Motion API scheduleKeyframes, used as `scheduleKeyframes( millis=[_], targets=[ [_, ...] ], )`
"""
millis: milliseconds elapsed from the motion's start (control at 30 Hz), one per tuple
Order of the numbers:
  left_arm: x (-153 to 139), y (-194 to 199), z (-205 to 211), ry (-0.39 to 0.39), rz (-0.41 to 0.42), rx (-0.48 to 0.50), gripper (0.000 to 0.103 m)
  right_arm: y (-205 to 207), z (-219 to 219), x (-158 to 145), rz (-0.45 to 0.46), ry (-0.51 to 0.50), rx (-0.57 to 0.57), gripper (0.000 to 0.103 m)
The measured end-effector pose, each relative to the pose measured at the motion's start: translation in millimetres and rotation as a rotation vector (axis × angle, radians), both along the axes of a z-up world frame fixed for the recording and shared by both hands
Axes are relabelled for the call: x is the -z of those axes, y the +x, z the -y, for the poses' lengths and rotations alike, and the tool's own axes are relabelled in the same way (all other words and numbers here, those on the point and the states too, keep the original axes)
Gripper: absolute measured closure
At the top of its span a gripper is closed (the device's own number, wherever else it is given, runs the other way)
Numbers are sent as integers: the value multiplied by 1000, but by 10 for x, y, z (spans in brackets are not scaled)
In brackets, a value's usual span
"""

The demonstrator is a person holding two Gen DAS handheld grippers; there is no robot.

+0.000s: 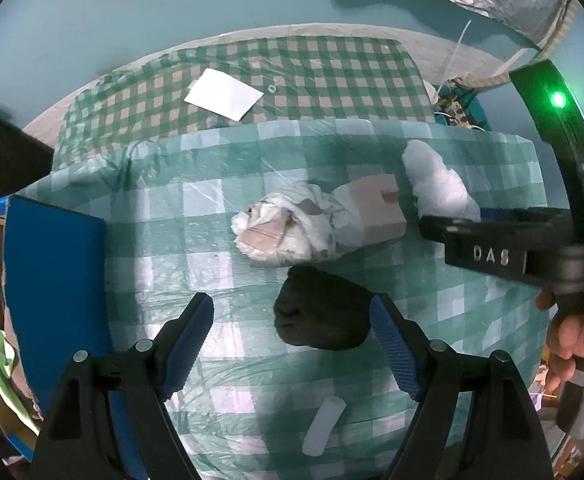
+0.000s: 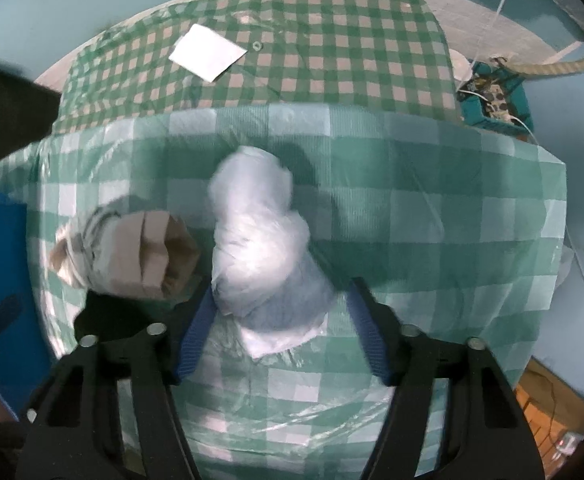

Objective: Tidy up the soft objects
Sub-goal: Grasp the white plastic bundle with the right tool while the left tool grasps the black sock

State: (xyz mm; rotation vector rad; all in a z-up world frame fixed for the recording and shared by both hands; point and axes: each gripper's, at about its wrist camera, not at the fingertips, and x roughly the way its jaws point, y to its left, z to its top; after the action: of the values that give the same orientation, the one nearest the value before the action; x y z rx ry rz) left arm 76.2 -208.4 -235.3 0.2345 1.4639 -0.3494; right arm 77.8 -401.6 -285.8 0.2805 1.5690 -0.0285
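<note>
On the left wrist view, the left gripper (image 1: pixel 292 344) hangs above a table under a green checked cloth (image 1: pixel 196 208), its jaws spread wide with nothing between them. A dark, soft lump (image 1: pixel 320 312) lies on the cloth just ahead of the right finger, which covers its edge; what it is made of is hard to tell. Beyond it sits a crumpled white and tan bundle (image 1: pixel 292 232) touching a tan box (image 1: pixel 376 208). A white plastic bag (image 1: pixel 436 184) lies beside the box, and its near end is hidden behind the right gripper (image 1: pixel 476 216), seen from the side, so the gap of that gripper cannot be read from this view. A hand (image 1: pixel 572 344) grips its handle at the frame's edge, mostly cut off. A blue board (image 1: pixel 52 280) stands at the left, a small white tube (image 1: pixel 324 426) lies near the bottom, and a white sheet of paper (image 1: pixel 224 94) rests on a farther checked cloth. Through the right wrist view, blurred by motion, the right gripper (image 2: pixel 282 316) points forward along the table with its jaws wide apart; the white plastic bag (image 2: pixel 260 236) lies between them, touching the left finger but apart from the right one. The tan box (image 2: pixel 152 252) and bundle (image 2: pixel 76 248) sit to the left, smeared and hard to make out.
</note>
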Motion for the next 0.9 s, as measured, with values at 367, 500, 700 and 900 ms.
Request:
scheduleKeyframes(
  millis=[367, 500, 700, 900],
  targets=[
    [269, -3, 134, 15, -70, 7, 21, -218, 61, -72, 44, -20, -74, 59],
    [382, -24, 185, 31, -93, 13, 21, -307, 106, -107, 56, -10, -71, 59],
    [466, -100, 260, 49, -96, 54, 21, -441, 89, -194, 84, -10, -101, 59],
    [453, -176, 265, 51, -91, 102, 40, -556, 13, -331, 110, -10, -135, 59]
  ],
)
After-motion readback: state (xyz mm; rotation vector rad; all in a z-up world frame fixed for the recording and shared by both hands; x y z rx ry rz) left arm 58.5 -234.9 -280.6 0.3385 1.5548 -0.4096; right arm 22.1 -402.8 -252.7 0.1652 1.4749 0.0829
